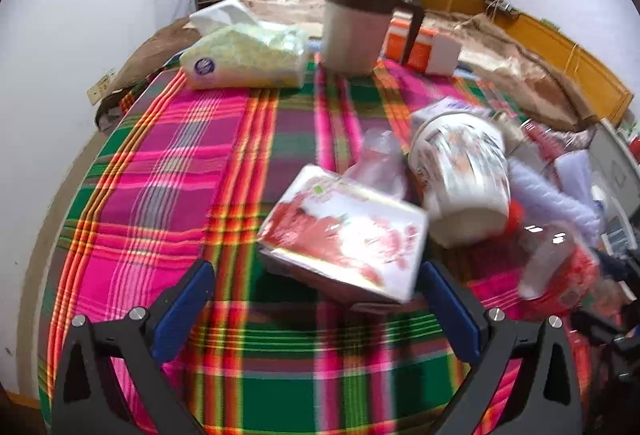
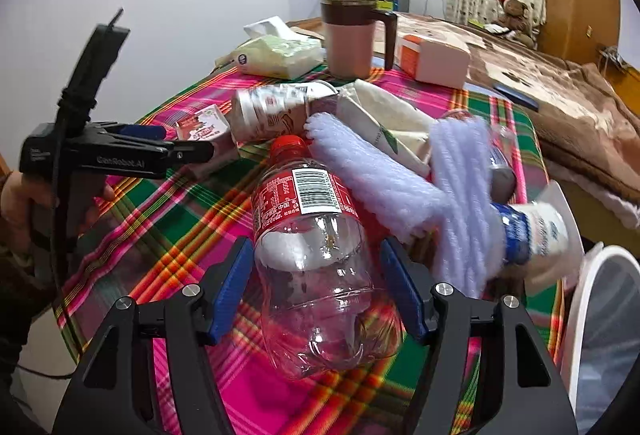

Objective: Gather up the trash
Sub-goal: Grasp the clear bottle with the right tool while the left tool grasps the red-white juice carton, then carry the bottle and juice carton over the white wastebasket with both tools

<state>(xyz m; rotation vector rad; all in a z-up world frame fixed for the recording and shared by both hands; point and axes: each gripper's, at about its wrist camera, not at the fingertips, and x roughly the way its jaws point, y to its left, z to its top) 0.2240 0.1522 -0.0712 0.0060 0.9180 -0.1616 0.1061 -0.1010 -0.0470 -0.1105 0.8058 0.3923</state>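
In the left wrist view my left gripper [image 1: 320,299] is open, and a red-and-white carton [image 1: 344,235] lies on the plaid tablecloth just ahead of its blue fingers [image 1: 192,299]. A printed paper cup [image 1: 460,171] lies on its side behind the carton. In the right wrist view my right gripper [image 2: 318,291] is shut on a clear plastic bottle [image 2: 312,243] with a red label and cap, its pads against both sides. The left gripper [image 2: 192,151] shows there too, held by a hand and pointing at the carton [image 2: 200,127].
White foam netting [image 2: 380,171], a cream bag [image 2: 384,123], a blue-and-white cup [image 2: 532,231] and the paper cup [image 2: 280,107] crowd the table's right half. A tissue pack [image 1: 244,59], mug [image 1: 356,23] and orange box [image 1: 424,43] stand at the back. A white bin [image 2: 592,275] sits off the right edge.
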